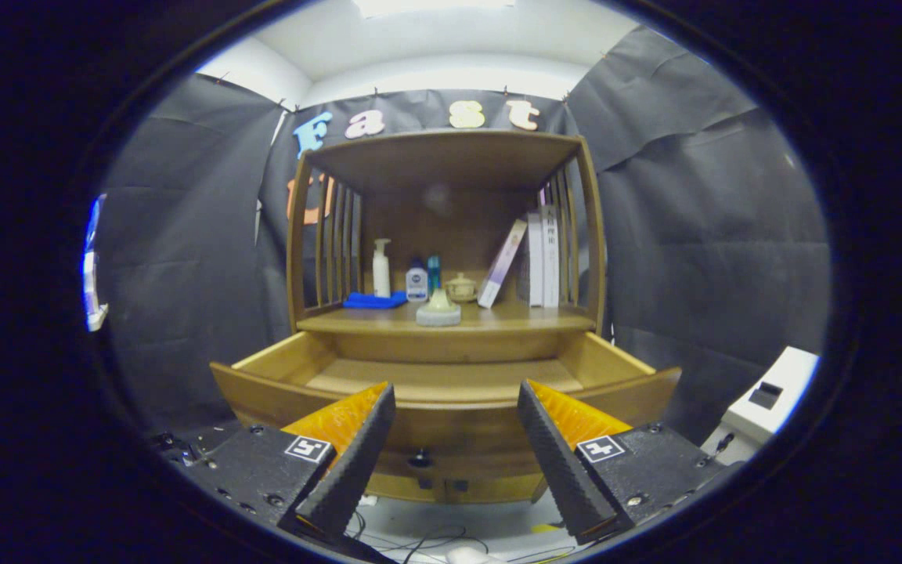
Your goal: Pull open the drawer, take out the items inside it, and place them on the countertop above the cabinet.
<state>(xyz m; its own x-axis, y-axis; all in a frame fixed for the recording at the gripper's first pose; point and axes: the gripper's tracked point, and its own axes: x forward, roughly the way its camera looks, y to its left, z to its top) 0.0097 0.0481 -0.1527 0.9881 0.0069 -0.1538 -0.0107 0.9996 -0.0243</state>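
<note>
So the gripper [456,407] is wide apart here, nothing between the fingers [357,454], and it sits in front of the cabinet [451,235] without touching it. Through the gap you look straight at the drawer [443,392], which is pulled well out from under the countertop [529,319]. The drawer's knob [420,458] sits low on its front, between the fingers and closer to the left one.

As far as I can see, the drawer's wooden floor is bare, though the front panel hides the near strip, so can't say what's down there.

Stuff on the countertop, all relative to the drawer:
- a pale round item [438,311] with a cone-ish top, right at the countertop's front edge, just above the drawer's middle. Can't tell what it is exactly.
- behind it a small lidded pot [461,287]
- left of that, a small bottle [416,283] with a teal thing [434,272] beside it
- further left, a white pump bottle [381,268] standing by a blue cloth [375,299]
- over the drawer's right half, books [541,254] standing upright against the slatted side, plus one tilted book [502,263] leaning toward them

Down below the drawer there's a white floor with some cables [427,540], and off to the drawer's right a white box [772,399] with a dark slot in it.
</note>
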